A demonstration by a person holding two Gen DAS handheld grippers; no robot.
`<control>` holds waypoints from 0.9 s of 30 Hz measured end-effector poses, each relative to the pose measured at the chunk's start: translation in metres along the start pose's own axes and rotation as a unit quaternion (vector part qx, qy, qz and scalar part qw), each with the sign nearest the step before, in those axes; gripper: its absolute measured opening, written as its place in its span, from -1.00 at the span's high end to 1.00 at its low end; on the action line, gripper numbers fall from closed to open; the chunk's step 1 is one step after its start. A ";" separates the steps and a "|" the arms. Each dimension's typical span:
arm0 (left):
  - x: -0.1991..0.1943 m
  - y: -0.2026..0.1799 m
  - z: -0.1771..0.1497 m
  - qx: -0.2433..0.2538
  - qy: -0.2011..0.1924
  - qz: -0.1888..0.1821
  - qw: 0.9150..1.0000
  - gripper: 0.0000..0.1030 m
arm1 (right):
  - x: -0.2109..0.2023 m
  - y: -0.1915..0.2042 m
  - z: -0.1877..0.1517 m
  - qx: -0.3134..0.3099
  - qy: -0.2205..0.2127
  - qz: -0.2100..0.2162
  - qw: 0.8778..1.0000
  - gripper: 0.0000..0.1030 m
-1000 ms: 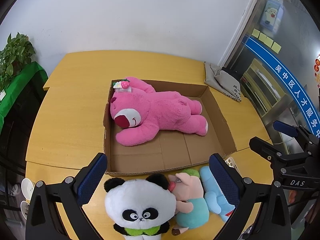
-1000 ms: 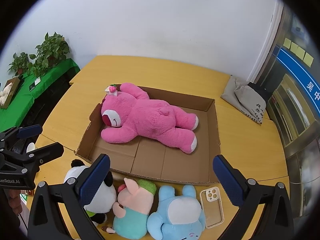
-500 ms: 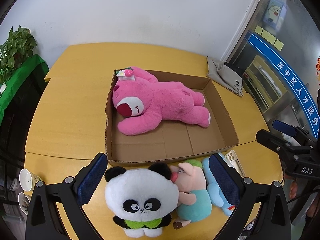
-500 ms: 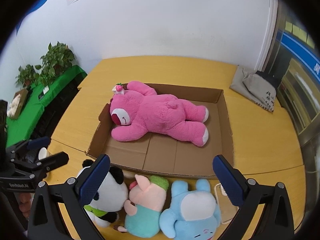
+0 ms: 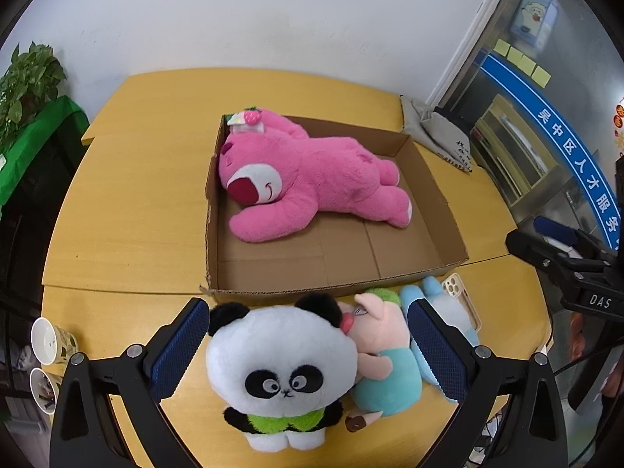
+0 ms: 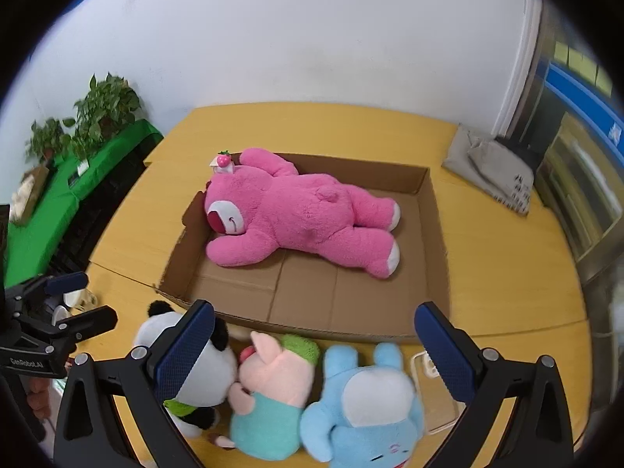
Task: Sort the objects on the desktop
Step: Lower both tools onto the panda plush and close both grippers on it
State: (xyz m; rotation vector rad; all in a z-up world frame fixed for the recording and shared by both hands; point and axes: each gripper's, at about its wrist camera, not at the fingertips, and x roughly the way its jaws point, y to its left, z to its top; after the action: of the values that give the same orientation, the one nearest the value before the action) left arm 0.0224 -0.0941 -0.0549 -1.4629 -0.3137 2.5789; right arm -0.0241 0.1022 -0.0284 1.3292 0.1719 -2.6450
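A big pink plush bear [image 5: 308, 187] [image 6: 300, 218] lies on its side in a shallow cardboard box [image 5: 351, 269] [image 6: 312, 312] on the yellow table. In front of the box sit a panda plush [image 5: 280, 366] [image 6: 195, 366], a pink pig plush in teal [image 5: 382, 362] [image 6: 273, 394] and a blue plush [image 5: 448, 319] [image 6: 370, 405]. My left gripper [image 5: 308, 351] hangs open above the panda, fingers either side of it. Over the pig and the blue plush, my right gripper [image 6: 316, 355] stands open, holding nothing.
A clear phone case [image 5: 464, 300] [image 6: 433, 397] lies right of the blue plush. A grey cloth bag [image 5: 436, 136] [image 6: 491, 171] sits at the far right corner. Paper cups [image 5: 46, 343] stand at the left edge. Potted plants [image 6: 97, 113] on a green-covered stand lie left.
Both grippers have drawn back and risen a little, so the panda and the other plush toys show more fully. Nothing was grasped; the toys have not moved.
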 end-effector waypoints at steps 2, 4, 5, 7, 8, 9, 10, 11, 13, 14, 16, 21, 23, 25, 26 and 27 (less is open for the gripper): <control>0.002 0.002 -0.001 -0.001 0.002 0.001 1.000 -0.99 | -0.003 0.005 0.001 -0.016 -0.011 -0.012 1.000 -0.99; 0.004 0.004 -0.002 0.000 0.004 0.002 1.000 -0.99 | -0.004 0.008 0.001 -0.023 -0.017 -0.011 1.000 -0.99; 0.005 0.005 -0.002 0.000 0.005 0.001 1.000 -0.99 | -0.004 0.008 0.000 -0.024 -0.018 -0.009 1.000 -0.99; 0.009 0.011 -0.006 0.001 0.011 -0.005 1.000 -0.99 | -0.001 0.007 -0.006 -0.020 -0.015 0.000 1.000 -0.99; 0.012 0.015 -0.008 0.001 0.015 -0.010 1.000 -0.99 | 0.002 0.004 -0.011 -0.013 -0.008 0.015 1.000 -0.99; 0.015 0.019 -0.010 0.000 0.019 -0.015 1.000 -0.99 | 0.004 0.002 -0.015 -0.006 -0.001 0.033 0.999 -0.99; 0.017 0.022 -0.013 0.000 0.023 -0.020 1.000 -0.99 | 0.007 -0.001 -0.021 0.001 0.006 0.051 0.999 -0.99; 0.020 0.026 -0.015 0.000 0.028 -0.025 0.999 -0.99 | 0.011 -0.001 -0.028 0.004 0.011 0.070 0.997 -0.99; 0.026 0.034 -0.020 -0.001 0.036 -0.035 0.999 -0.99 | 0.016 0.003 -0.043 0.000 0.018 0.104 0.994 -0.99; 0.029 0.038 -0.023 -0.001 0.040 -0.040 0.998 -0.99 | 0.020 0.008 -0.051 -0.006 0.024 0.124 0.992 -0.99; 0.034 0.046 -0.028 -0.001 0.048 -0.051 0.998 -0.99 | 0.027 0.022 -0.064 -0.018 0.038 0.166 0.985 -0.99; 0.055 0.065 -0.041 -0.007 0.074 -0.078 0.994 -0.99 | 0.044 0.067 -0.081 -0.044 0.061 0.243 0.967 -0.99; 0.072 0.073 -0.047 -0.014 0.093 -0.091 0.991 -0.99 | 0.055 0.090 -0.088 -0.061 0.074 0.262 0.960 -0.99; 0.088 0.080 -0.053 -0.021 0.112 -0.105 0.988 -0.99 | 0.070 0.107 -0.096 -0.080 0.090 0.270 0.955 -0.89; 0.097 0.084 -0.056 -0.025 0.122 -0.111 0.986 -0.99 | 0.078 0.116 -0.100 -0.092 0.098 0.269 0.954 -0.84; 0.105 0.088 -0.059 -0.028 0.131 -0.118 0.984 -0.99 | 0.086 0.124 -0.104 -0.106 0.105 0.262 0.953 -0.84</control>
State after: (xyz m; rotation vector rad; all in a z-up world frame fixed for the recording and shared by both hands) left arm 0.0162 -0.1477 -0.1937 -1.6507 -0.4940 2.1805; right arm 0.0326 -0.0088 -0.1618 1.3535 0.1077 -1.9901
